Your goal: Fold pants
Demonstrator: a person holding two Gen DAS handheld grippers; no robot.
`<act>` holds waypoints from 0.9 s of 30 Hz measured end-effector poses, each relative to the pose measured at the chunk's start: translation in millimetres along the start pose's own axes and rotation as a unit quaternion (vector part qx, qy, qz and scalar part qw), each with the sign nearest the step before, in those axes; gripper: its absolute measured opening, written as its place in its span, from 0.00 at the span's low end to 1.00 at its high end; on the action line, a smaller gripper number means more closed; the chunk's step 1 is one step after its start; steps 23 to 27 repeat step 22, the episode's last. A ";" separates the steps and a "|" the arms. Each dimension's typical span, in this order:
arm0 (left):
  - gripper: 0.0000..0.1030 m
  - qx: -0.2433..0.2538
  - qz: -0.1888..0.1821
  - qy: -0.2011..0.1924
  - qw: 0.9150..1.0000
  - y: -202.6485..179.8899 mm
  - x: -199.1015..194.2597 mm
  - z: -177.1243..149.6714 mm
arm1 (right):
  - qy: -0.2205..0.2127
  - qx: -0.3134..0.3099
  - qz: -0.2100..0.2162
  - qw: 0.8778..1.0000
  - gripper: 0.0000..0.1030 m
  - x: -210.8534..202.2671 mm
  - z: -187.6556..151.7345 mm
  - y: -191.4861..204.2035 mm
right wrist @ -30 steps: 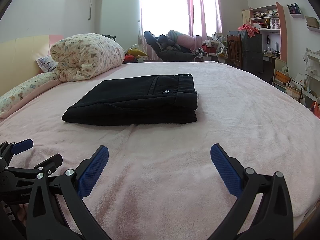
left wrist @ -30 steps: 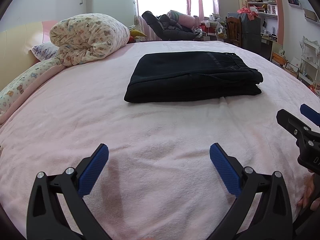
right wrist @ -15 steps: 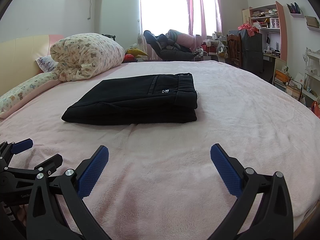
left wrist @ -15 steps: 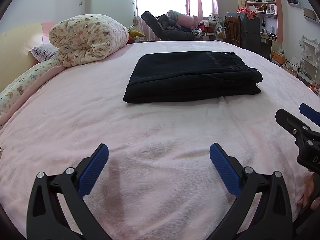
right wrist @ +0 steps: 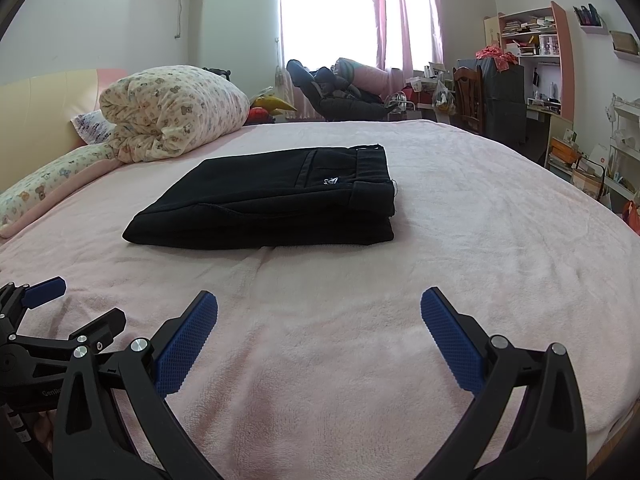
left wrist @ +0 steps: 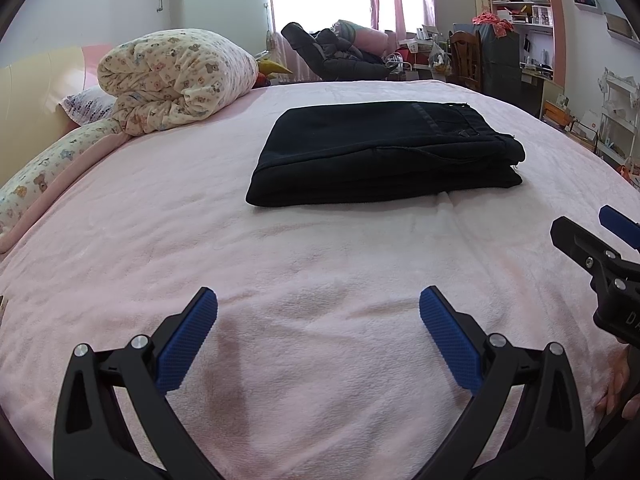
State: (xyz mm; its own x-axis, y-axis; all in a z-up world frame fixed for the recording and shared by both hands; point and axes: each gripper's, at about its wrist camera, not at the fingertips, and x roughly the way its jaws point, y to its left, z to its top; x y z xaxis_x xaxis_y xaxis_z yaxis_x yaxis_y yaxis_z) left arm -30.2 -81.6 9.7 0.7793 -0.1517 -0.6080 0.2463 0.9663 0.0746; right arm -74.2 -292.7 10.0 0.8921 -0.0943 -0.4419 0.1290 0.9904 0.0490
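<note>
Black pants [left wrist: 384, 156] folded into flat stack on pink bed [left wrist: 320, 264], well ahead of both pairs of fingers, untouched. Left gripper [left wrist: 318, 312] fingers spread wide, empty. Right gripper [right wrist: 319, 312] fingers likewise spread, empty, just beside left.

Daylight floods through the window [right wrist: 324, 12], blown out to white; the fisheye bends the room's edges, corners darkened, everything else sharp.

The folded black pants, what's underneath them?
The black pants lie on the pink blanket that covers the bed; a small crease runs out from their near edge. Anything beneath the pants or blanket is covered.
</note>
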 end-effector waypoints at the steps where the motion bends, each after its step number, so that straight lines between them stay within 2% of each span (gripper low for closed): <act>1: 0.98 0.000 0.001 -0.001 1.000 -0.6 -0.5 -0.2 | 0.000 0.000 0.000 1.000 0.99 0.0 0.0 0.1; 27: 0.98 -0.006 0.005 -0.003 1.000 2.5 -3.4 1.1 | 0.001 0.000 0.000 1.000 0.99 -0.2 0.9 -1.3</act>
